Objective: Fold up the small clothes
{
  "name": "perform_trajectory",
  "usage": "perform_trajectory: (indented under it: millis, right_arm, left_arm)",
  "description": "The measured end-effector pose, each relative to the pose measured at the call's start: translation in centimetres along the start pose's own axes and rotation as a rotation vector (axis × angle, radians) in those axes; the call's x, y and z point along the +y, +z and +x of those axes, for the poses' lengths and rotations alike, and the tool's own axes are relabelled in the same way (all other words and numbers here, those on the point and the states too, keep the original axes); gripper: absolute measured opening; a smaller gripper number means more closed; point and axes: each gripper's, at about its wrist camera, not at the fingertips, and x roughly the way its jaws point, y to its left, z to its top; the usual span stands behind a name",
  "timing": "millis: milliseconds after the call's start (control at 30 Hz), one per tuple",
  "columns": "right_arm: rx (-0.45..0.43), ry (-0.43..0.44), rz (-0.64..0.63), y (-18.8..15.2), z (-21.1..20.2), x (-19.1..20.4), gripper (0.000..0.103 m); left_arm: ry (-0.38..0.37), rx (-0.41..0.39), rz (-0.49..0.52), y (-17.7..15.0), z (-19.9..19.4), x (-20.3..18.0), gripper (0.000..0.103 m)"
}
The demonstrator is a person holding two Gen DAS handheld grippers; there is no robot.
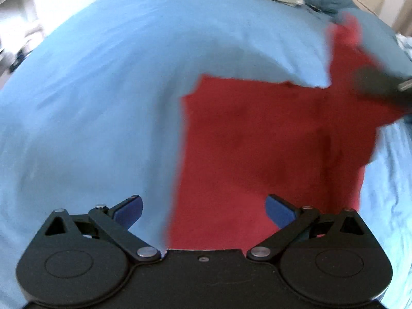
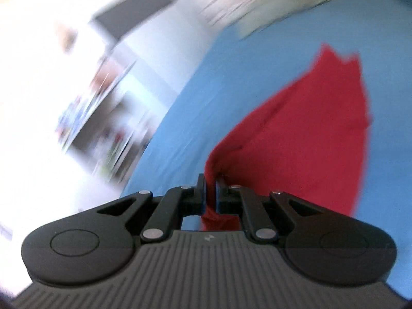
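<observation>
The small red cloth garment (image 2: 309, 139) is looking light, soft and limp, so it is likely draping and sliding wherever it is not supported; taking hold at an edge or corner seems best. It is plain red, blurred, and lying mostly spread on the light blue bedsheet (image 1: 90, 103), filling the centre and right of the left wrist view, one part lifting toward the upper right. The right gripper (image 2: 210, 189) is pinching a bunched fold of it between closed fingers at lower centre. The left gripper (image 1: 203, 211) is hovering over its near edge, fingers spread wide and empty.
</observation>
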Motion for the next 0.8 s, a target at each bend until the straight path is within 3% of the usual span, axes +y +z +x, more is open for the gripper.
perform_trajectory:
  millis: [67, 133, 233, 333, 367, 400, 433, 500, 567, 600, 667, 800]
  right_arm:
    - [0.166, 0.010, -0.082, -2.1, 5.9, 1.8, 0.022]
    - [0.285, -0.048, -0.137, -4.7, 10.5, 2.5, 0.021]
    - [0.346, -0.093, -0.156, -7.4, 13.8, 2.8, 0.022]
    - [0.332, -0.121, -0.198, -8.0, 13.6, 3.8, 0.030]
    - [0.330, -0.113, -0.200, -7.9, 13.2, 4.0, 0.051]
    - [0.320, -0.113, -0.199, -7.7, 12.6, 4.2, 0.078]
    - [0.285, -0.105, -0.203, -6.8, 11.9, 4.0, 0.084]
    - [0.210, -0.081, -0.202, -6.0, 9.4, 4.0, 0.085]
    - [0.121, -0.131, -0.180, -5.4, 6.0, 3.7, 0.090]
    - [0.073, -0.185, -0.182, -5.6, 4.1, 3.4, 0.095]
    - [-0.011, -0.322, -0.202, -6.7, 0.8, 2.7, 0.097]
    - [-0.016, -0.573, -0.248, -11.7, -2.4, 0.7, 0.097]
  left_arm:
    - [0.008, 0.016, -0.019, -2.0, -0.2, 2.7, 0.103]
    - [0.020, 0.045, -0.023, -3.9, 0.2, 4.5, 0.103]
    - [0.024, 0.079, -0.023, -6.1, 0.7, 6.0, 0.103]
    - [-0.008, 0.075, -0.023, -7.0, 0.5, 6.3, 0.103]
    - [-0.017, 0.070, -0.020, -7.0, 0.3, 6.2, 0.103]
    - [-0.028, 0.063, -0.017, -7.0, 0.0, 6.0, 0.103]
    - [-0.041, 0.055, -0.015, -6.8, -0.3, 5.8, 0.103]
    - [-0.068, 0.038, -0.013, -6.5, -0.9, 5.5, 0.103]
    - [-0.089, 0.018, -0.011, -6.0, -1.6, 4.7, 0.103]
    - [-0.098, 0.010, -0.009, -5.7, -1.8, 4.5, 0.103]
    - [-0.102, -0.002, -0.004, -5.1, -2.1, 4.2, 0.103]
    - [-0.083, -0.021, -0.017, -4.6, -1.5, 3.5, 0.103]
